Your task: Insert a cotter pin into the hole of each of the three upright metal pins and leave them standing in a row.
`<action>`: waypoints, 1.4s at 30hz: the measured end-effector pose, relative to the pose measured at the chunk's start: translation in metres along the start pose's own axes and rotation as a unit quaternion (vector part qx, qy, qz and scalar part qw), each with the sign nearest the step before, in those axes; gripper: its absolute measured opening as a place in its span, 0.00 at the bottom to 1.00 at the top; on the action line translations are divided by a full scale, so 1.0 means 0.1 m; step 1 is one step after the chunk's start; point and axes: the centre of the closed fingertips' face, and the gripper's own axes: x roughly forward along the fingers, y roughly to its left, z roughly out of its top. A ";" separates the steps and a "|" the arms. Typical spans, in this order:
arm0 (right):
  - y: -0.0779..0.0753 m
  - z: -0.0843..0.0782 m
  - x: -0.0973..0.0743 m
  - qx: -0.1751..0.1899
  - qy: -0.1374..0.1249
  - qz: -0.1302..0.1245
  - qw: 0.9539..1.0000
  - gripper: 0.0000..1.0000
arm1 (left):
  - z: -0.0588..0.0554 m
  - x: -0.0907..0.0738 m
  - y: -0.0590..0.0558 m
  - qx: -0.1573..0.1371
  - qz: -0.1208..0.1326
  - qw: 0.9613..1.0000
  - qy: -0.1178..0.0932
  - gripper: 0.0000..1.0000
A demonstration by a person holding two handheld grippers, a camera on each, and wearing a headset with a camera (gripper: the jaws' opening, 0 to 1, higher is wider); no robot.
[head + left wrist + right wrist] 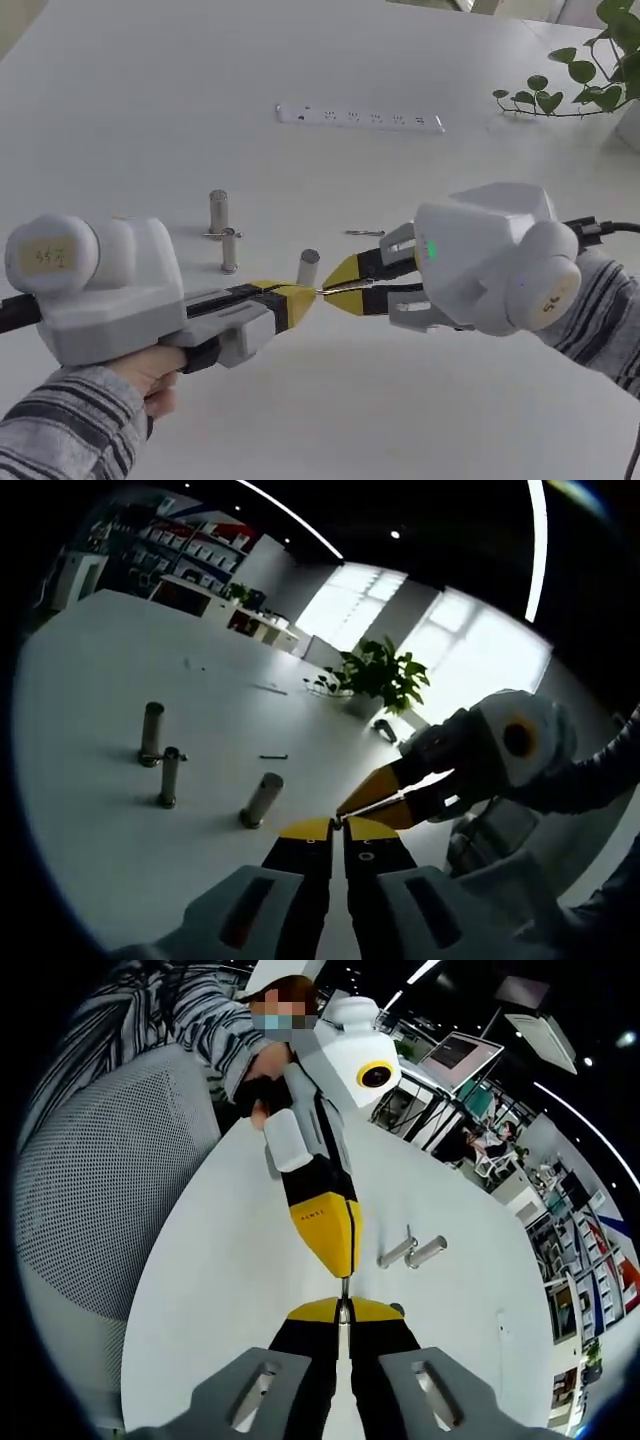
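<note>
Three upright metal pins stand on the white table: the far one [218, 211], a middle one [229, 250] with a thin cotter pin through its top, and a near one [308, 268]. My left gripper [312, 293] and right gripper [336, 288] meet tip to tip just in front of the near pin [261, 800]. A thin cotter pin [324, 291] runs between them, and both pairs of yellow jaws are closed on it. In the right gripper view the cotter pin [344, 1290] bridges my right gripper [343, 1311] and the left gripper [346, 1272].
A loose cotter pin [365, 233] lies on the table right of the metal pins. A white power strip [360, 117] lies farther back, and a leafy plant [585, 70] sits at the far right corner. A mesh chair [110, 1220] stands beside the table.
</note>
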 end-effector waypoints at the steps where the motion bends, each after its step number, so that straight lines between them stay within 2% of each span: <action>1: 0.00 0.00 0.00 -0.001 -0.001 0.000 1.000 0.00 | -0.01 0.00 0.00 -0.001 0.000 1.000 0.002 0.00; 3: 0.01 0.01 0.01 -0.004 0.000 0.001 1.000 0.00 | -0.02 0.00 0.00 -0.010 -0.004 1.000 0.006 0.00; 8: 0.02 0.01 0.01 0.006 -0.003 0.002 1.000 0.00 | -0.04 -0.01 0.00 -0.009 -0.005 1.000 0.010 0.00; 13: 0.04 0.02 0.02 0.039 -0.020 0.006 0.999 0.00 | -0.04 -0.01 -0.03 0.026 -0.007 1.000 0.013 0.00; 14: 0.04 0.03 0.01 0.052 -0.027 0.006 0.998 0.00 | -0.04 -0.02 -0.03 0.035 -0.006 0.999 0.013 0.00; 15: 0.06 0.03 0.01 0.082 -0.033 0.012 0.996 0.00 | -0.04 -0.02 -0.03 0.041 -0.004 0.999 0.012 0.00; 17: 0.05 0.04 0.01 0.101 -0.044 0.012 0.994 0.03 | -0.04 -0.03 -0.02 0.054 -0.003 0.998 0.014 0.00; 19: 0.07 0.02 0.01 0.143 -0.051 0.020 0.988 0.06 | -0.05 -0.04 0.00 0.072 -0.001 0.997 0.019 0.00; 21: 0.05 0.02 0.00 0.184 -0.066 0.019 0.980 0.06 | -0.06 -0.05 0.00 0.100 -0.002 0.995 0.024 0.00; 22: 0.06 0.02 0.00 0.207 -0.072 0.025 0.975 0.06 | -0.06 -0.06 0.00 0.115 -0.004 0.993 0.025 0.00; 24: 0.07 0.02 -0.01 0.264 -0.092 0.035 0.959 0.07 | -0.08 -0.08 -0.01 0.137 -0.012 0.990 0.031 0.00; 26: 0.08 0.02 -0.01 0.286 -0.098 0.042 0.952 0.07 | -0.12 -0.10 -0.01 0.159 -0.015 0.986 0.041 0.00; 27: 0.09 0.02 -0.02 0.302 -0.104 0.049 0.946 0.08 | -0.14 -0.11 -0.01 0.181 -0.018 0.982 0.048 0.00; 29: 0.10 0.01 -0.02 0.308 -0.107 0.055 0.944 0.08 | -0.16 -0.12 -0.04 0.199 -0.027 0.978 0.052 0.00; 30: 0.12 0.01 -0.02 0.313 -0.109 0.061 0.942 0.08 | -0.16 -0.12 -0.06 0.204 -0.034 0.977 0.052 0.00; 31: 0.16 0.01 -0.02 0.323 -0.110 0.071 0.937 0.08 | -0.16 -0.13 -0.07 0.210 -0.039 0.976 0.052 0.00; 32: 0.16 0.01 -0.01 0.330 -0.111 0.070 0.935 0.09 | -0.17 -0.13 -0.07 0.211 -0.041 0.975 0.053 0.00; 33: 0.16 -0.03 -0.01 0.329 -0.112 0.074 0.935 0.09 | -0.19 -0.14 -0.08 0.217 -0.046 0.973 0.058 0.00; 34: 0.17 -0.05 -0.01 0.335 -0.114 0.080 0.932 0.09 | -0.20 -0.15 -0.10 0.223 -0.053 0.971 0.060 0.00; 36: 0.23 -0.03 -0.01 0.350 -0.118 0.094 0.925 0.10 | -0.22 -0.17 -0.12 0.243 -0.061 0.966 0.063 0.00; 37: 0.29 0.00 -0.01 0.364 -0.124 0.108 0.917 0.10 | -0.23 -0.17 -0.13 0.248 -0.066 0.964 0.065 0.00; 38: 0.31 0.01 -0.01 0.370 -0.124 0.111 0.914 0.10 | -0.24 -0.18 -0.15 0.249 -0.070 0.964 0.066 0.00; 39: 0.32 -0.02 0.02 0.370 -0.125 0.109 0.914 0.10 | -0.25 -0.19 -0.16 0.252 -0.074 0.963 0.066 0.00; 41: 0.36 -0.02 0.04 0.372 -0.122 0.116 0.913 0.10 | -0.24 -0.20 -0.21 0.248 -0.085 0.963 0.061 0.00; 42: 0.37 -0.02 0.04 0.370 -0.122 0.117 0.914 0.10 | -0.24 -0.20 -0.22 0.253 -0.088 0.962 0.060 0.00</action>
